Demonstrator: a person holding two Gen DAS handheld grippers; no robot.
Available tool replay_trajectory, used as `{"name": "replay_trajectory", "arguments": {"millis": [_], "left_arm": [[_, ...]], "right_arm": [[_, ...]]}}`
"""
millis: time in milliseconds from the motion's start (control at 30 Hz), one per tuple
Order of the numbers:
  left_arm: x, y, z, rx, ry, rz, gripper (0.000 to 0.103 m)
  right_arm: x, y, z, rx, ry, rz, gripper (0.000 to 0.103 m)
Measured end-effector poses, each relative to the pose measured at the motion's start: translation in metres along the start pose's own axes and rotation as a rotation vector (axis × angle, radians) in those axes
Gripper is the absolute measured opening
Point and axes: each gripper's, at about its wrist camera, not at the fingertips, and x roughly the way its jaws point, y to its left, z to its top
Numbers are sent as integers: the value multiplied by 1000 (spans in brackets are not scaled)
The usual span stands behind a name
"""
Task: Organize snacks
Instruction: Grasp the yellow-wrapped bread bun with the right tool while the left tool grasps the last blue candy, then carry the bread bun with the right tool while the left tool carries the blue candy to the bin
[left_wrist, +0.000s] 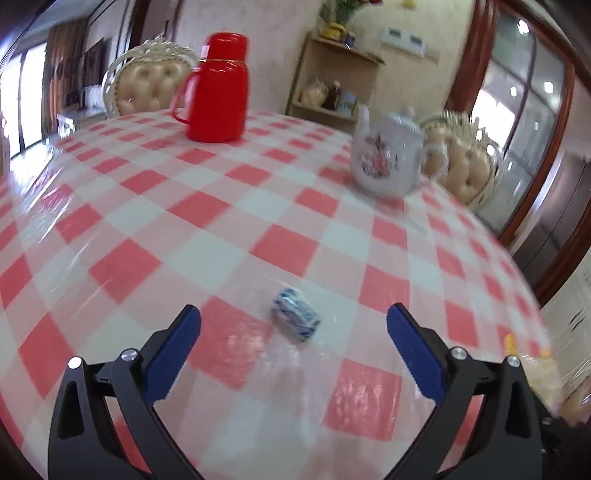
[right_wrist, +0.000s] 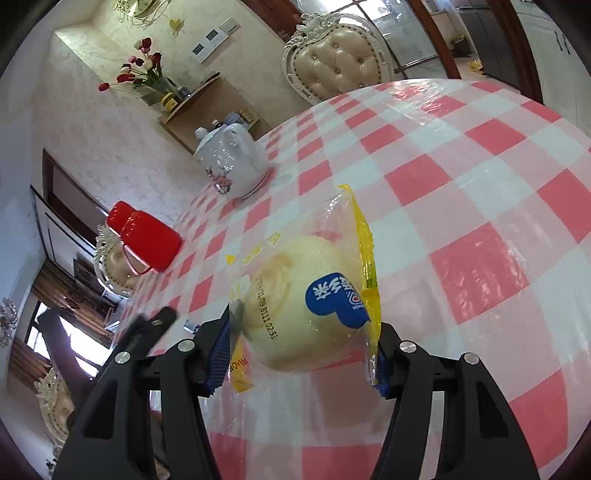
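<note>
Hovering over the table, the left gripper has its blue-padded fingers spread wide, nothing between the pads. A small blue-and-white wrapped candy lies flat on the red-and-white checked cloth, between the two fingertips and touching neither. Far side of the table: red thermos jug upright, white floral teapot to its right, well apart from the candy. Blurred edge of a clear package at the lower right of the left wrist view.

Right gripper is closed onto a packaged bun, clear wrapper with yellow edges and a blue label, both fingers pressing the package sides. Whether the package rests on the cloth or is lifted, cannot tell. Teapot and thermos jug beyond. Cream tufted chair at the table's far rim.
</note>
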Motion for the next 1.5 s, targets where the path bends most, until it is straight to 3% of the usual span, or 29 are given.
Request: {"name": "replay_trajectory", "arguments": {"millis": [67, 100, 200, 300, 333, 667, 900, 967, 1100, 1233, 1300, 1333, 1400, 1433, 1500], "left_arm": [[16, -11, 1, 30, 46, 18, 68], [23, -12, 3, 26, 74, 6, 61], [44, -8, 7, -7, 143, 19, 56], [51, -9, 10, 34, 160, 72, 43], [50, -8, 9, 45, 162, 83, 31], [13, 12, -3, 64, 162, -4, 29], [-27, 25, -31, 108, 134, -7, 29], [-39, 31, -38, 124, 126, -3, 20], [-58, 43, -51, 144, 116, -7, 20], [-81, 63, -58, 160, 100, -7, 13], [-86, 77, -57, 140, 114, -38, 13], [-84, 85, -57, 128, 145, -66, 14], [-78, 96, -55, 63, 168, -105, 41], [-76, 97, -54, 27, 162, -126, 61], [-78, 86, -52, 42, 135, -137, 62]], "right_arm": [[0, -1, 1, 17, 8, 14, 60], [-1, -1, 0, 19, 14, 26, 60], [-3, 5, 1, 5, 12, 43, 60], [-3, 6, 1, 8, 15, 52, 60], [-3, 5, 2, 13, 16, 53, 60], [3, 8, -1, -15, 51, 70, 60], [10, 10, -6, -42, 74, 101, 60], [12, 10, -8, -47, 80, 107, 60], [16, 14, -11, -62, 105, 131, 60], [20, 23, -18, -110, 122, 136, 59], [21, 23, -20, -102, 127, 133, 59], [21, 22, -21, -92, 126, 135, 60], [20, 24, -23, -88, 120, 125, 59], [20, 25, -24, -88, 118, 122, 60], [20, 28, -25, -93, 120, 132, 59]]}}
